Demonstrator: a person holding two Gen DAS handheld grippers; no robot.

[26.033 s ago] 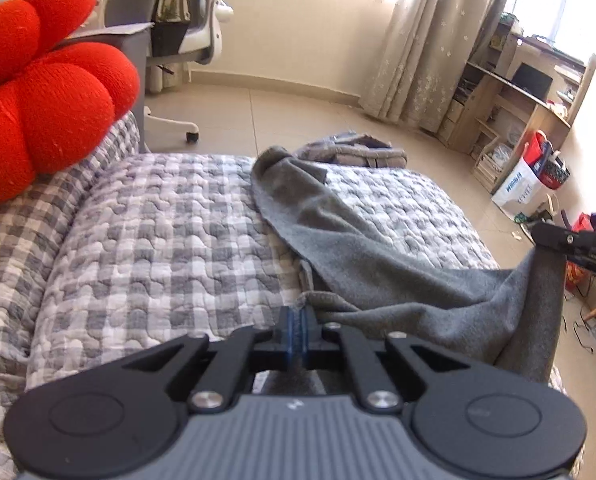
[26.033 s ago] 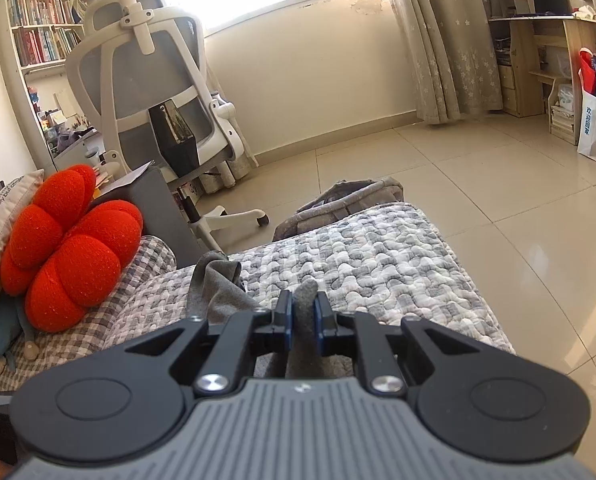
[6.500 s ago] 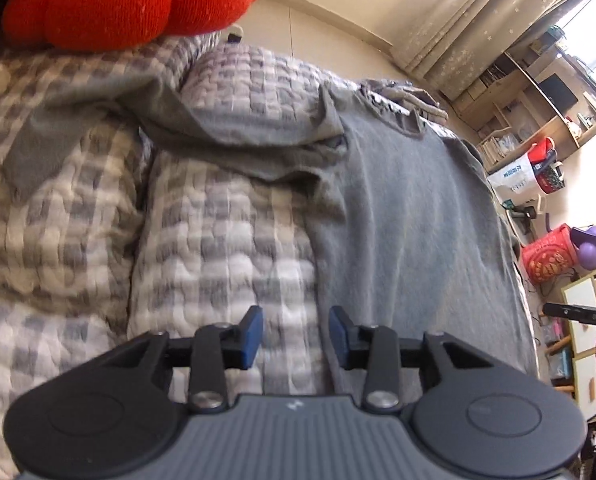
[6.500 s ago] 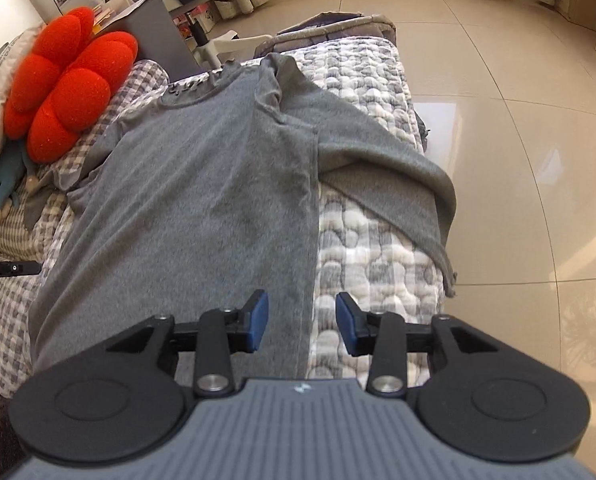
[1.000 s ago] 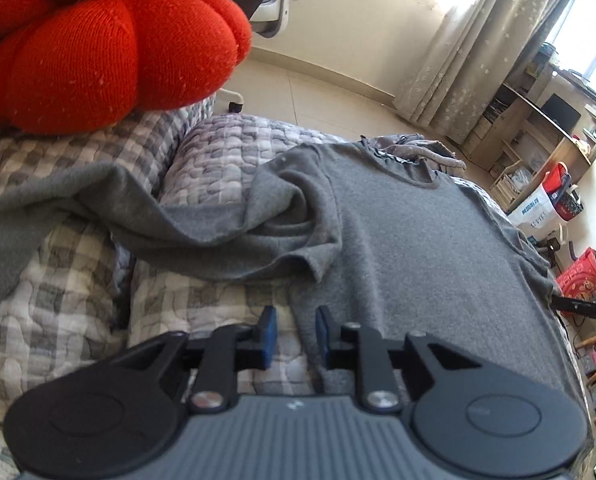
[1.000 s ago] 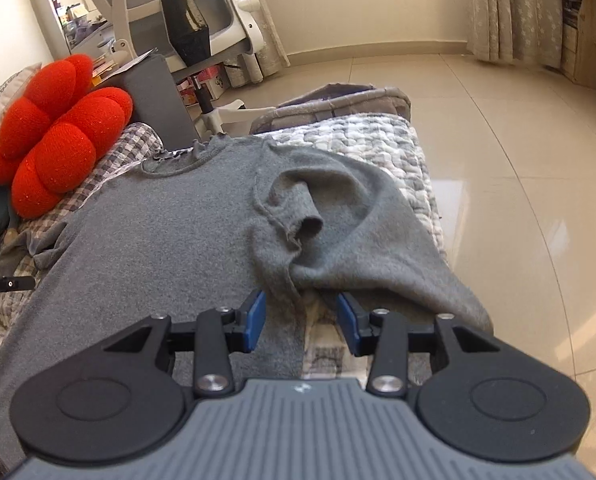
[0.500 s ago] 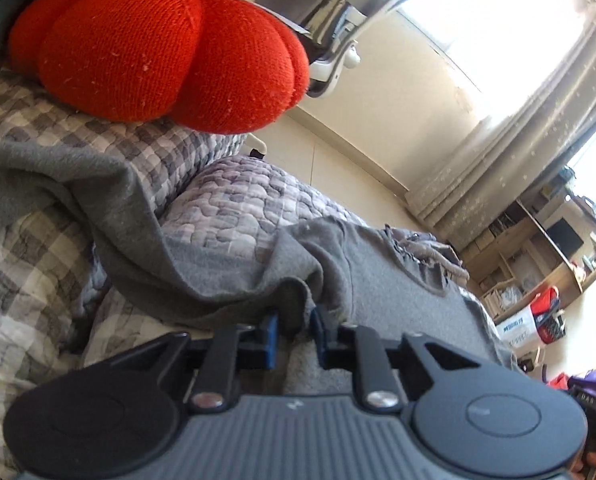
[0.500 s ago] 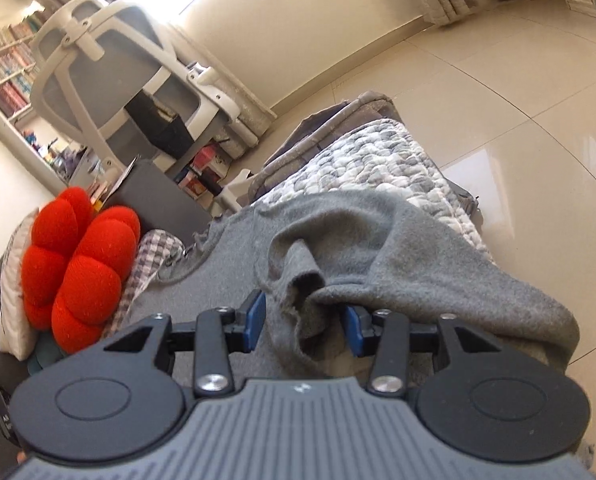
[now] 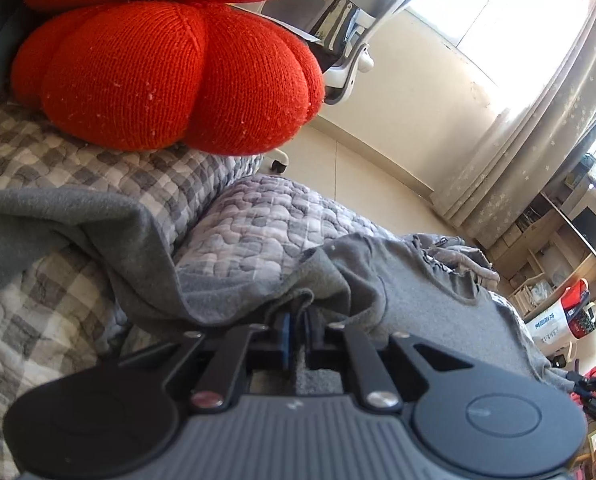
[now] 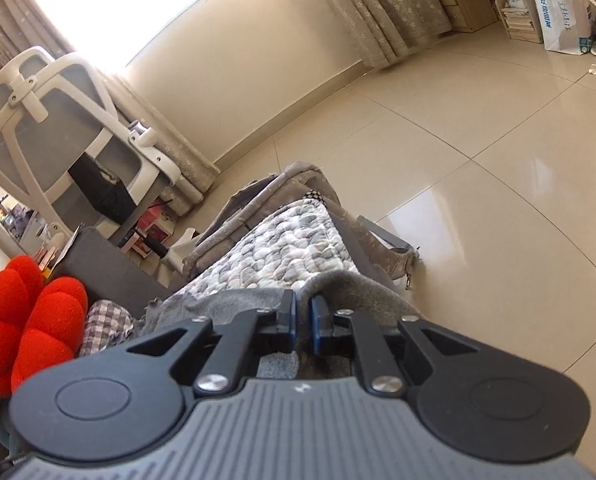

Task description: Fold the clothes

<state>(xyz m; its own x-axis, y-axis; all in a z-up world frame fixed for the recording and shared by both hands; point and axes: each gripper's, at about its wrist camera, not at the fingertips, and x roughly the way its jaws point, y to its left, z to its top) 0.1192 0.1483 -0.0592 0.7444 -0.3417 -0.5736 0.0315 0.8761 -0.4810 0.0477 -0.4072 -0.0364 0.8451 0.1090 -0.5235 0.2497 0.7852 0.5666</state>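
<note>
A grey long-sleeved top (image 9: 426, 304) lies spread on the checked quilt (image 9: 266, 224) of a sofa bed. My left gripper (image 9: 297, 322) is shut on a bunched fold of the top near its left armpit; the left sleeve (image 9: 58, 220) trails off to the left over the quilt. My right gripper (image 10: 302, 322) is shut on a fold of the same top (image 10: 354, 288) at the bed's right edge, lifting it a little. The neckline (image 9: 450, 272) points away from me.
A red knitted cushion (image 9: 166, 76) sits close on the left. A white office chair (image 10: 70, 136) stands behind the bed. Another grey garment (image 10: 258, 200) lies at the far end. Tiled floor (image 10: 478, 168) is to the right, shelves and bags beyond.
Both grippers have closed on folds of the grey top and tilted upward, lifting the cloth; half a second ago the right jaws were still wide around the fold.
</note>
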